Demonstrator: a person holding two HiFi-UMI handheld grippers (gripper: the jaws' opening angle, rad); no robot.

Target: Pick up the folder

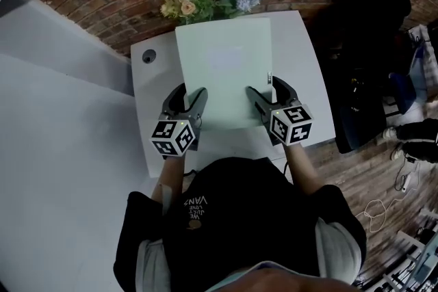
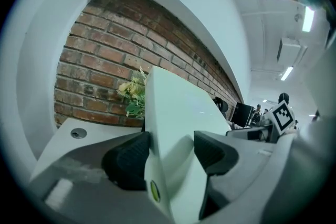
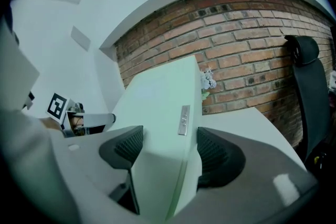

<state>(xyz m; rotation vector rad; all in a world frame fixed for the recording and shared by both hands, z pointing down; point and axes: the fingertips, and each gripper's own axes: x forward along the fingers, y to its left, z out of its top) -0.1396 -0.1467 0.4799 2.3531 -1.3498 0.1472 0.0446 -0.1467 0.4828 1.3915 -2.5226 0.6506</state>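
Now the folder (image 1: 222,72) sits over the white counter (image 1: 304,58), held by its near edge. The left hand-held gripper (image 1: 193,94) clamps the 7 o'clock corner and the right hand-held gripper (image 1: 265,89) the 5 o'clock corner, jaws spread wide over its thickness. Long axis runs 6 to 12, far end pointing at the flowers (image 1: 198,2). Both hands equally near, so the lift probably needs to stay level.

White table (image 1: 306,68), flowers (image 1: 205,2) at back edge

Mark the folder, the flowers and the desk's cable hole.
folder (image 1: 222,72), head view, centre of cover.
flowers (image 1: 207,3), head view, green middle of bunch.
cable hole (image 1: 149,56), head view, its dark centre.
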